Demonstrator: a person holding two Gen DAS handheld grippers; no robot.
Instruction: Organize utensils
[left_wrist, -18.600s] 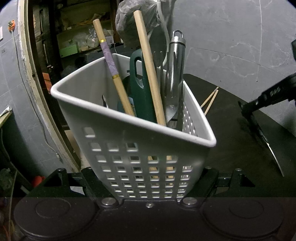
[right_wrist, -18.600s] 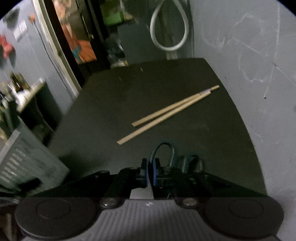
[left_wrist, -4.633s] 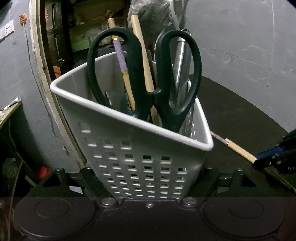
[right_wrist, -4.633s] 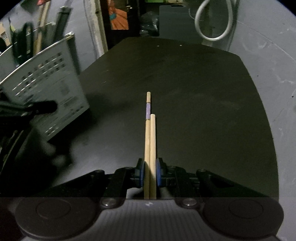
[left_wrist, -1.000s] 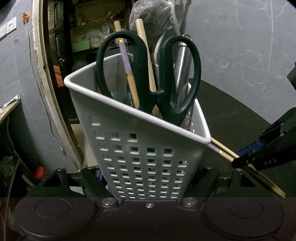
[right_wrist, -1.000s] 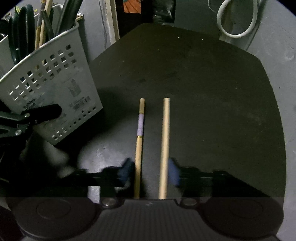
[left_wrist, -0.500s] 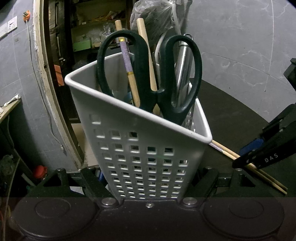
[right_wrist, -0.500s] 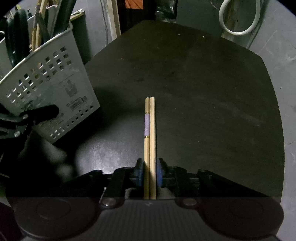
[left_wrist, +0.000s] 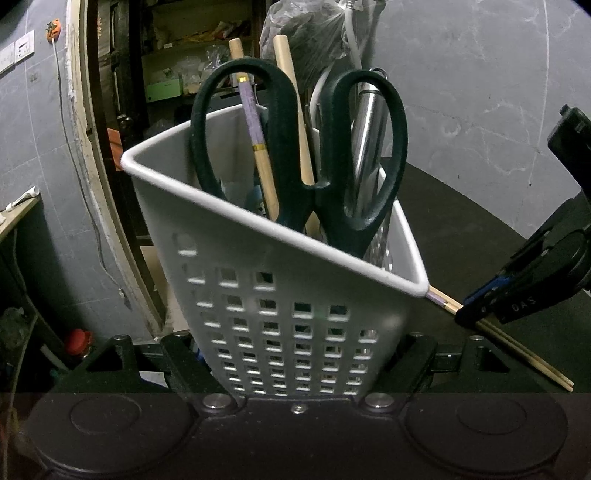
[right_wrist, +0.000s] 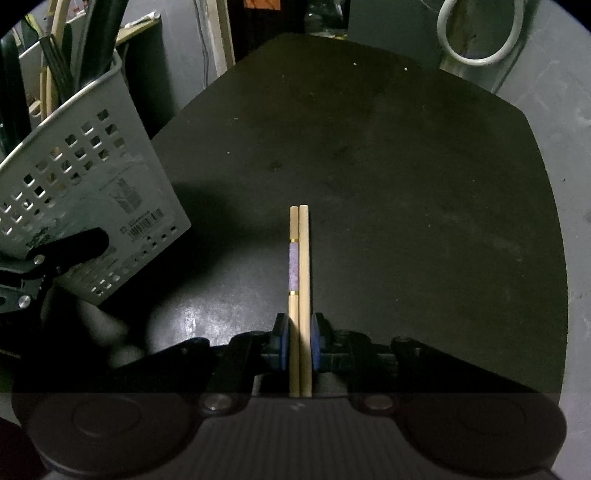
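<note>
A dark table (right_wrist: 369, 166) is set against a grey marbled wall (left_wrist: 480, 92). Left of the table, cluttered shelves (left_wrist: 173, 74) are seen through a doorway.

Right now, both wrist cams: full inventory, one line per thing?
basket: 1, white perforated plastic, tilted, held in the left claw
scissors: 1, dark green handles up, in the basket
chopsticks in basket: 2, wood, one with a purple band, standing in the basket
metal utensil: 1, silver handle, in the basket behind the scissors
chopsticks on table: 2, wood, one purple-banded, side by side between the right claw's pads
table: 1, black
hose loop: 1, white, at the wall beyond the table
left claw: 1, black, clamped on the basket
right claw: 1, black with blue pads, closing on the table chopsticks
</note>
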